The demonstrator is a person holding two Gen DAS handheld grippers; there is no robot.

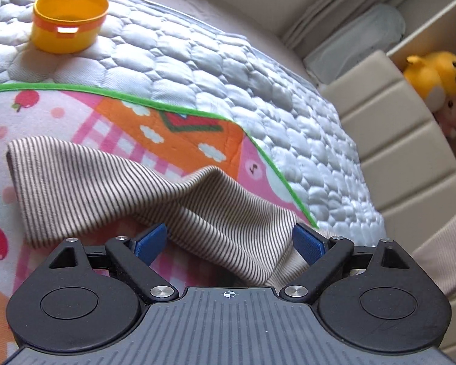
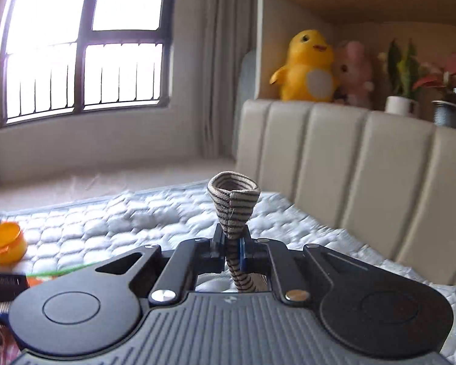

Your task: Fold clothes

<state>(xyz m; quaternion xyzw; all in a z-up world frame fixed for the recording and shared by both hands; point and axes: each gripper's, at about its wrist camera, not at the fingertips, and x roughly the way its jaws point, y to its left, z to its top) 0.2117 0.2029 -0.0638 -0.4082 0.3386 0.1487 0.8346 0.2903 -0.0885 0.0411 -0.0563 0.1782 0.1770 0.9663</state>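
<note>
A beige garment with thin dark stripes (image 1: 112, 179) lies partly on the colourful play mat (image 1: 179, 127) and rises in a fold toward the lower right. My left gripper (image 1: 230, 243) is open, its blue pads either side of the raised striped cloth without pinching it. My right gripper (image 2: 230, 248) is shut on a bunched end of the striped garment (image 2: 233, 203), which sticks up above the fingers and is held above the quilted bed cover (image 2: 136, 222).
An orange-yellow plastic tub (image 1: 70, 19) stands on the quilted cover (image 1: 228, 70), also seen in the right wrist view (image 2: 6, 245). A padded beige headboard (image 2: 364, 182) borders the bed, with a yellow chick toy (image 2: 307, 67) and plants on the shelf behind. A window is at the left.
</note>
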